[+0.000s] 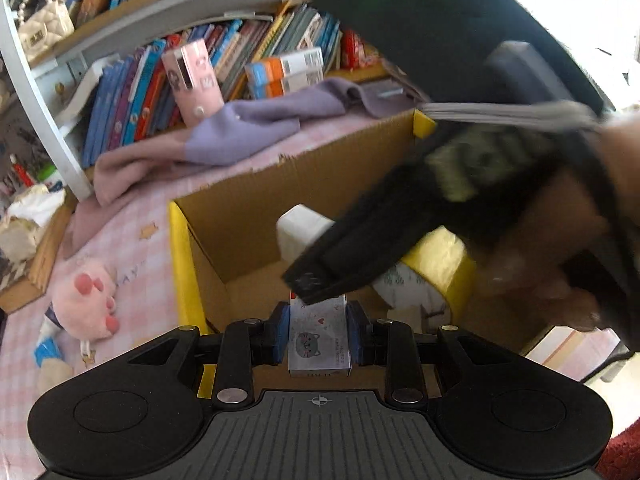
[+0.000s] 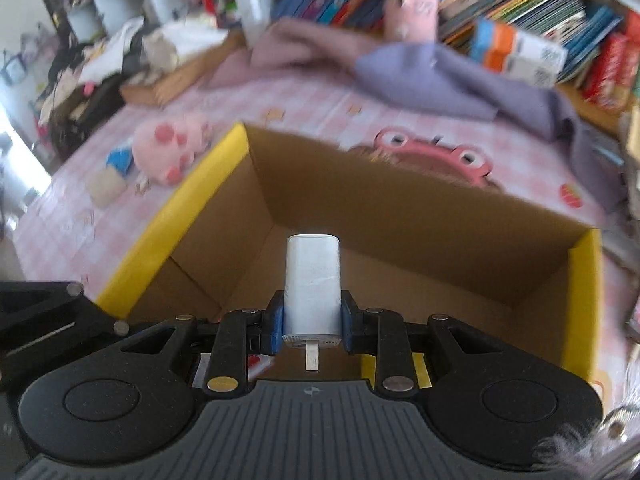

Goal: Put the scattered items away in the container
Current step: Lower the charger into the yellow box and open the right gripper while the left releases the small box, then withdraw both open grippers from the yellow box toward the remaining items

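Observation:
My left gripper (image 1: 319,338) is shut on a small white box with a grey cat print (image 1: 319,340), held over the near edge of the cardboard box with yellow-taped rims (image 1: 182,264). My right gripper (image 2: 312,320) is shut on a white charger plug (image 2: 312,280), its metal prong pointing back toward the camera, above the open cardboard box (image 2: 400,208). In the left wrist view the right gripper crosses from the right as a dark blur, with the white plug (image 1: 298,228) at its tip. A yellow tape roll (image 1: 436,276) lies inside the box.
A pink paw plush (image 1: 86,300) and a blue-capped item (image 2: 118,160) lie left of the box on the pink checked cloth (image 2: 320,96). A purple garment (image 1: 248,128) and a pink frog toy (image 2: 432,156) sit behind it. Bookshelves (image 1: 180,80) stand at the back.

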A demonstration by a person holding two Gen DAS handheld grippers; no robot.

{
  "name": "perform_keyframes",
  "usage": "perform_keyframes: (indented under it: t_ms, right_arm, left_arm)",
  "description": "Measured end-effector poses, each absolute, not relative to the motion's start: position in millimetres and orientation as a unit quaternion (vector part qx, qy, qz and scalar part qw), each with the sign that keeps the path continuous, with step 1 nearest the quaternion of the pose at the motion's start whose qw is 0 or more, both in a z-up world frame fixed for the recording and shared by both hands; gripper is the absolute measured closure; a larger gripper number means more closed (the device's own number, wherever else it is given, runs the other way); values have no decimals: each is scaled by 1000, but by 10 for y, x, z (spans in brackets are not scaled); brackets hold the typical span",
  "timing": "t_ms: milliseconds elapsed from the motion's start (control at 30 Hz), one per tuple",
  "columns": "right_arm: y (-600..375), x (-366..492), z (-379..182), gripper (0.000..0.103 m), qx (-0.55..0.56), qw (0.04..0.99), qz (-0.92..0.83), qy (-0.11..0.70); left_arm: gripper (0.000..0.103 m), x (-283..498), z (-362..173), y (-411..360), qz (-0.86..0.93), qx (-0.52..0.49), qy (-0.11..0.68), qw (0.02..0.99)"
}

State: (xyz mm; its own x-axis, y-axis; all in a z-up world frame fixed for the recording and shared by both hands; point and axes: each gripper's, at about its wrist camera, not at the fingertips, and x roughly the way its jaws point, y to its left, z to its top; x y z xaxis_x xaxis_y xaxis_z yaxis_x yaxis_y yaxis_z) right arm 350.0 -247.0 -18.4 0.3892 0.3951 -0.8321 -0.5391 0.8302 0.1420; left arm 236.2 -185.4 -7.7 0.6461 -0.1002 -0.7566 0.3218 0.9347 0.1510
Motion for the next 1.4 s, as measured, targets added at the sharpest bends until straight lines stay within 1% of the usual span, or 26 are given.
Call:
perform_keyframes:
  t_ms: [233,467,500,533,567,633,700,800,867,933,967,1200,1400]
  right_arm:
    - [-2349,3648,-395,78,-75,806,286,513]
    - [-2297,3696,-438,78,-70,796,294,524]
    - [-2295,3693,-432,78,-72,798,292,522]
    - [-2296,3689,-414,77,-74,802,292,516]
    - [-2295,3677,-391,76,-77,805,292,510]
    - [-2310,3649,-332,72,-72,812,295,498]
    - [-2328,3618,-263,65,-62,817,301,488]
    - [-2369,3550,-145,58,-45,825,306,472]
    - [-2405,3484,-43,53,-34,832,311,458]
    - [-2436,3404,66,48,-27,839,311,446]
    - [-2454,3357,119,45,-27,843,310,440]
    - [-2599,2995,431,40,-15,870,295,394]
    - [-2697,2652,564,40,-21,895,256,365]
  left_arm:
    - [74,2386,-239,-1883,-100,119,426,892]
    - [74,2339,-262,-1971,-86,124,417,896]
    - [70,2314,-245,-1987,-84,129,412,898]
    - [70,2294,-224,-1997,-82,132,409,899]
    - [69,2279,-207,-2004,-79,134,406,900]
    - [64,2239,-171,-2010,-71,139,400,903]
    - [60,2183,-135,-1999,-67,139,395,906]
    - [60,2123,-49,-1963,-66,136,383,911]
    - [57,2054,27,-1938,-64,133,371,917]
    - [51,1967,113,-1906,-62,125,357,924]
    - [50,1920,157,-1888,-61,121,351,927]
    - [37,1562,404,-1686,-59,99,312,943]
    - [35,1348,495,-1481,-65,84,290,951]
